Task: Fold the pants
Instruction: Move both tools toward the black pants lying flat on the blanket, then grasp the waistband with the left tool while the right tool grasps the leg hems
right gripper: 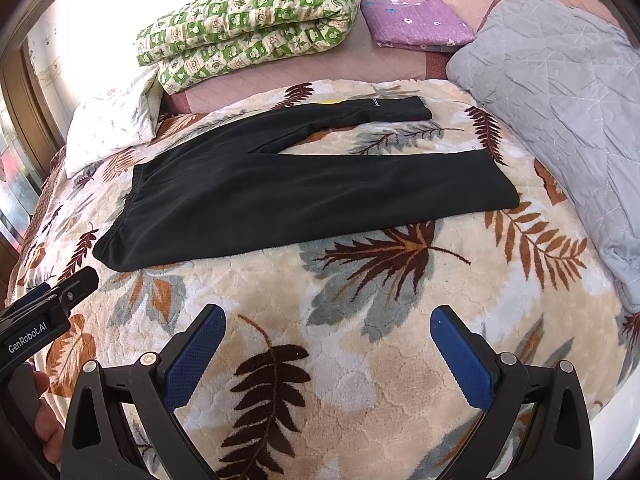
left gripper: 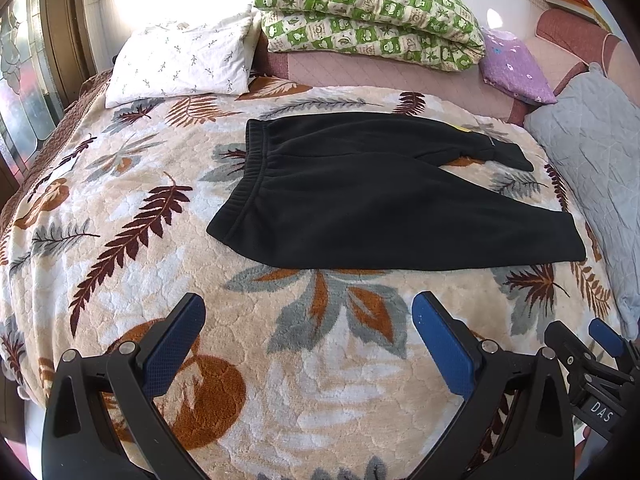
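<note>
Both grippers (left gripper: 308, 320) (right gripper: 328, 332) spread, empty | pants (left gripper: 360, 200) flat | blanket (left gripper: 160, 280) bare around

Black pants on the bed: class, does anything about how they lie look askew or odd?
The black pants lie flat on the leaf-print blanket, but the legs splay apart: the far leg angles away from the near one, and something small and yellow peeks out beside it.
</note>
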### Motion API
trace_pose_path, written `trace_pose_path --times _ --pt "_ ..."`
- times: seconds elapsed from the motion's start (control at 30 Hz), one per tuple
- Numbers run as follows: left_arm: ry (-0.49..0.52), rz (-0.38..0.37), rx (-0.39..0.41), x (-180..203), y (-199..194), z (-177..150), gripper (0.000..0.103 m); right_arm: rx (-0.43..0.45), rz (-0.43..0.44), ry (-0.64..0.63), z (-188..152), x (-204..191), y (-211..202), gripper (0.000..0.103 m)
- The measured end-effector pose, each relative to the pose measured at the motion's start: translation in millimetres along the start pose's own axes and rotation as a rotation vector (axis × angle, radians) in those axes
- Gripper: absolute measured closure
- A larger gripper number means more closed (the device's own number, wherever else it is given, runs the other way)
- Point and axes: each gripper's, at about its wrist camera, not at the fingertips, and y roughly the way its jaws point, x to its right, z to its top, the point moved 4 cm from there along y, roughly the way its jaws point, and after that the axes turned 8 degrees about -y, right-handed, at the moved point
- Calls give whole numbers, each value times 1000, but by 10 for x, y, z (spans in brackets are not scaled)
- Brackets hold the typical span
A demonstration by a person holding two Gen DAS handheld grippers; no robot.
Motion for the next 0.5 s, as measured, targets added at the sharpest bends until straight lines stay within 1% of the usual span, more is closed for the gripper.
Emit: trace_pose_path --times 0.13,0.2,0.37,0.4,0.47,0.5 --pt "13 21 -17 15 40 0 0 0 -3 3 -4 11 15 0" --pt "29 46 -31 10 72 -1 0 -3 -3 7 -2 30 34 0" --pt "40 50 -39 44 144 59 0 -11 -2 16 11 75 87 0" --pt "44 46 -47 54 170 92 0 -15 0 14 22 88 98 0" --pt "37 12 -73 58 235 183 0 -23 11 3 81 106 117 0" --pt "32 -2 -105 47 287 243 0 -22 18 -4 137 127 117 0"
